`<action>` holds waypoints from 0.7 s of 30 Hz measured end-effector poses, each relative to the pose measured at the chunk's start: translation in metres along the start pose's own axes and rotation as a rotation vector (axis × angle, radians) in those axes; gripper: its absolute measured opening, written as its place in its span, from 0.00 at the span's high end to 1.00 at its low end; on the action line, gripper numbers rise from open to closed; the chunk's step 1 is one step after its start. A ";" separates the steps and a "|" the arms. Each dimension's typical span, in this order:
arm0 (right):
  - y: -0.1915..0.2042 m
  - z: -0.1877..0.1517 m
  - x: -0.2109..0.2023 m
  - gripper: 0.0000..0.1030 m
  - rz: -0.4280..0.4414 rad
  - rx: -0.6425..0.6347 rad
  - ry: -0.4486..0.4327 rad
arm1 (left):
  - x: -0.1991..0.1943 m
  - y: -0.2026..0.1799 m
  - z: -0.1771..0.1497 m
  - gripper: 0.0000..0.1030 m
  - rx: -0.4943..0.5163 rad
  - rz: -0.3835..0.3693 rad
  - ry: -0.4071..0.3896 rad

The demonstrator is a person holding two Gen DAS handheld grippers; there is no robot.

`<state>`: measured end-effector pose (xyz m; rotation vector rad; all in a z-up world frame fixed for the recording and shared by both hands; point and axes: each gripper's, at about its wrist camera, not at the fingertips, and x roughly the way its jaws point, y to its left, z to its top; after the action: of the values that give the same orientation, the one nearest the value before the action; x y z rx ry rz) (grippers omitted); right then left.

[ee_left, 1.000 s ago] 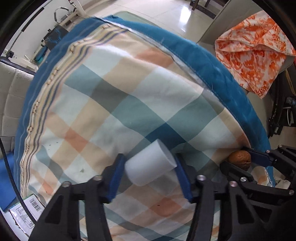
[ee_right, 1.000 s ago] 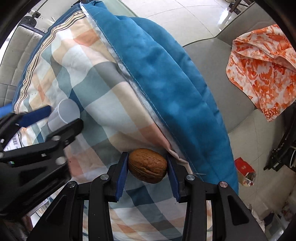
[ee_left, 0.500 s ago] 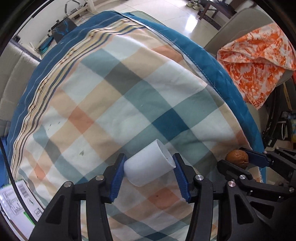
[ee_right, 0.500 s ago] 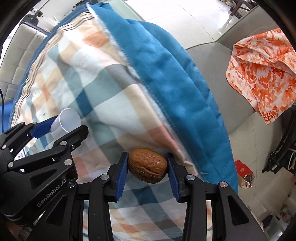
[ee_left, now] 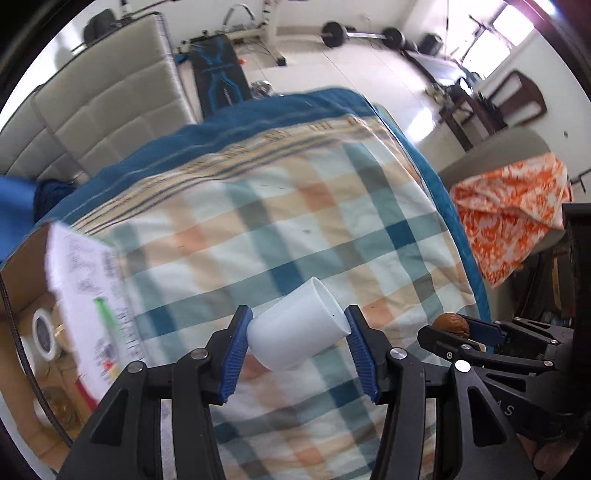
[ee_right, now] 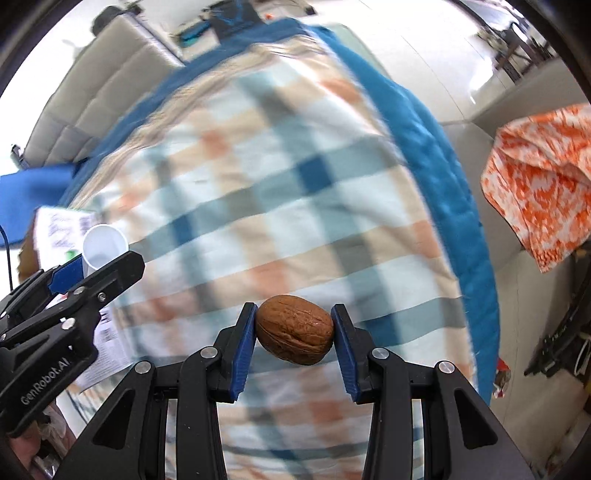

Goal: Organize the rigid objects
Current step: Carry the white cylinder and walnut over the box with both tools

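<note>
You've lifted both off the bed: left gripper [ee_left: 297,338] jaws pinching the white cup [ee_left: 297,328], right gripper [ee_right: 293,338] pinching the walnut [ee_right: 294,329]. Cardboard box [ee_left: 22,295] now shows left, probably the drop.

A cup [ee_left: 297,328] sits between the left tongs [ee_left: 297,349] above the quilt [ee_left: 280,229], a box [ee_left: 22,302] to its left, the walnut [ee_right: 294,329] to its right

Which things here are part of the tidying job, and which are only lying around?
Part of the job:
- white cup, held in the left tool
- walnut, held in the right tool
- cardboard box at the left, with tape rolls inside

Only lying around:
- checked blanket
- orange cloth
- barbell on the floor
- sofa
</note>
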<state>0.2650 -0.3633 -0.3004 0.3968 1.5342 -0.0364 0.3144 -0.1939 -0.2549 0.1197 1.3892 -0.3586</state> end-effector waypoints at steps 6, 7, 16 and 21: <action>0.089 -0.018 -0.035 0.59 0.066 -0.107 -0.049 | -0.069 0.073 -0.035 0.53 -0.107 0.006 -0.092; 0.111 -0.024 -0.040 0.59 0.082 -0.135 -0.054 | -0.079 0.089 -0.044 0.53 -0.124 0.012 -0.097; 0.264 -0.075 -0.016 0.59 0.159 -0.301 -0.002 | -0.101 0.224 -0.129 0.53 -0.346 0.017 -0.047; 0.319 -0.088 0.030 0.59 0.117 -0.350 0.065 | -0.069 0.273 -0.155 0.53 -0.434 -0.034 0.039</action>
<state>0.2675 -0.0345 -0.2553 0.2088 1.5425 0.3345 0.2456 0.1200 -0.2511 -0.2557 1.4788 -0.0770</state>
